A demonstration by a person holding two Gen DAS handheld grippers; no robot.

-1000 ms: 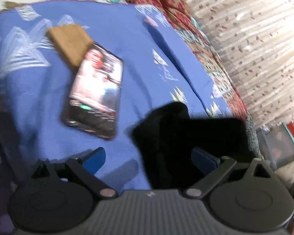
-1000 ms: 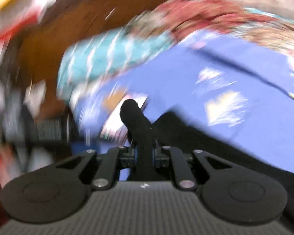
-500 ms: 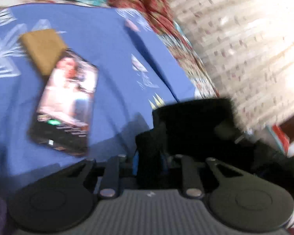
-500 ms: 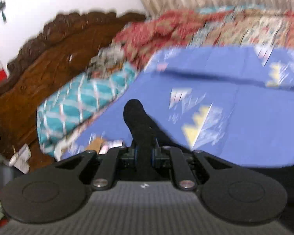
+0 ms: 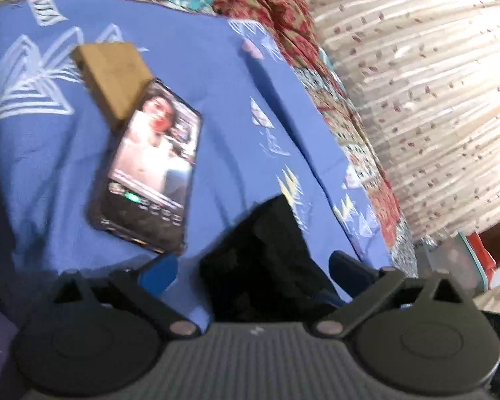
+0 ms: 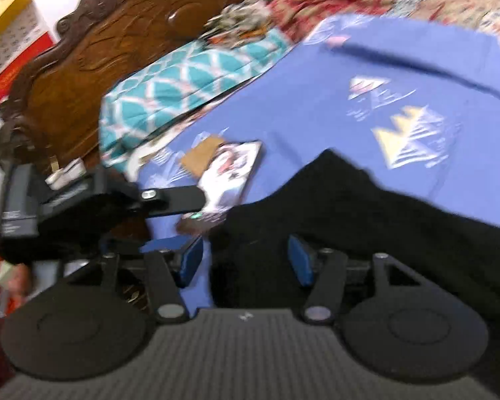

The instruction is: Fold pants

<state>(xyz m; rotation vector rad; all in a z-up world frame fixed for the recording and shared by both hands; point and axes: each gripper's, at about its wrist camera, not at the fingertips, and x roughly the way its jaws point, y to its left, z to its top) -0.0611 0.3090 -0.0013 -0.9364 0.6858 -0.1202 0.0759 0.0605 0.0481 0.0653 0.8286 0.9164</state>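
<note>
With both grippers spread wide and holding nothing, the fold is best set by pressing the cloth flat before reaching for a fresh edge. The left gripper [image 5: 250, 270] hangs with jaws apart over a corner of the black fabric pants [image 5: 263, 253], which lie directly ahead between its fingers on the blue patterned bedsheet [image 5: 223, 76]. The right gripper [image 6: 246, 256] likewise straddles them [image 6: 366, 206]. They look limp, dark and bunched, with edges hard to read.

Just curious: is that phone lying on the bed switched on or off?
On. The phone lies face up on the blue bedsheet, its screen lit with a picture of a person and a green button.
</note>
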